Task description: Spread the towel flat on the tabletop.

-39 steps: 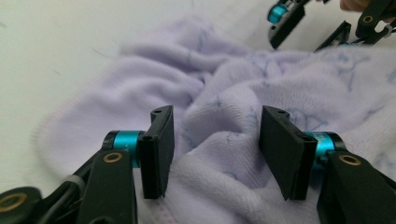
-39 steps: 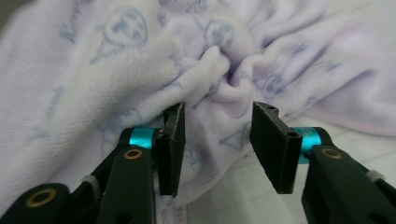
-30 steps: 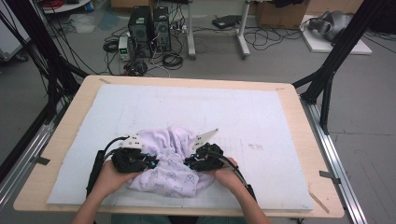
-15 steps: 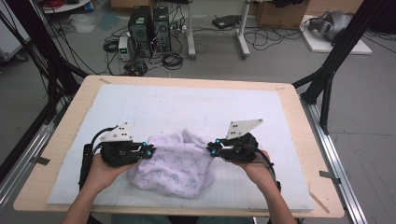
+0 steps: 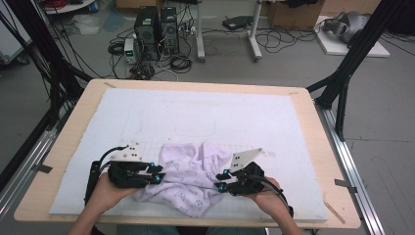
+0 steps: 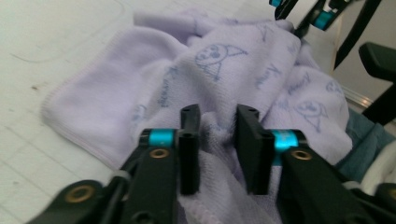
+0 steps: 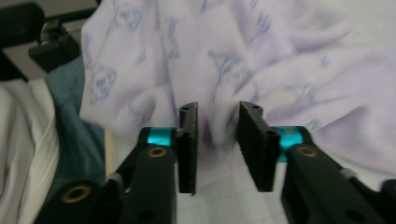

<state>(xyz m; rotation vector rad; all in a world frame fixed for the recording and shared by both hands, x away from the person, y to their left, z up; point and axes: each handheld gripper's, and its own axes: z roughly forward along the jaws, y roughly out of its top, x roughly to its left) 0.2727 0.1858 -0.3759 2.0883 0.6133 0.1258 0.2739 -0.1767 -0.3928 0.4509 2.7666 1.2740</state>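
A pale lilac towel (image 5: 191, 176) with a blue cartoon print lies crumpled on the white mat near the front edge. My left gripper (image 5: 157, 174) is at its left side and my right gripper (image 5: 221, 180) at its right, both pointing inward. In the left gripper view the jaws (image 6: 218, 116) have just been opening; a fold of towel (image 6: 215, 60) sits loosely in the gap. In the right gripper view the jaws (image 7: 218, 114) have also just been opening, and blurred towel (image 7: 261, 56) hangs between the pads without being pinched.
The white mat (image 5: 195, 117) covers a wooden table (image 5: 313, 112). Black frame posts (image 5: 347, 83) stand at both sides, and computers (image 5: 156, 24) and cables lie on the floor beyond. The person's blue and white clothing (image 7: 60, 140) is close behind the towel's near edge.
The hands first drew apart and stretched the towel, then the right hand came back inward. Both pairs of jaws went from shut on the cloth to open, and the towel slackened.
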